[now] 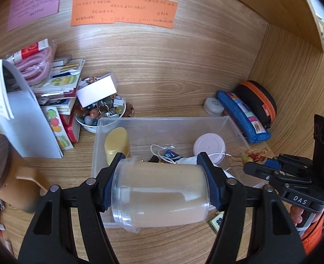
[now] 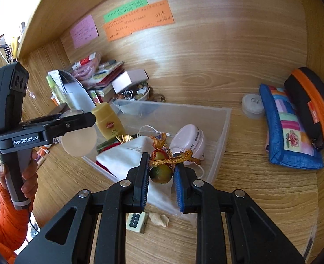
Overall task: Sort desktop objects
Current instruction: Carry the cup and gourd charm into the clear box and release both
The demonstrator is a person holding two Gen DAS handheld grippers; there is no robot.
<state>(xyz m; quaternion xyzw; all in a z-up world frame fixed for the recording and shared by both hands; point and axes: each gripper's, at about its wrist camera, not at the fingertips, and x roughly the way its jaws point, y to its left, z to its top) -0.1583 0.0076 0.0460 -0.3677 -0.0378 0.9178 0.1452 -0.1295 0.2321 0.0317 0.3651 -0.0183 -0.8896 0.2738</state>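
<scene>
Clear plastic storage bin (image 1: pixel 232 129), mid-desk and part-filled (yellow sunscreen bottle, pink round case, white pouch): the left gripper (image 1: pixel 162 173) clamps an empty clear jar (image 1: pixel 159 193), the right gripper (image 2: pixel 162 171) pinches a gold-corded gourd charm (image 2: pixel 161 172); loading step, release over bin likely next.
</scene>
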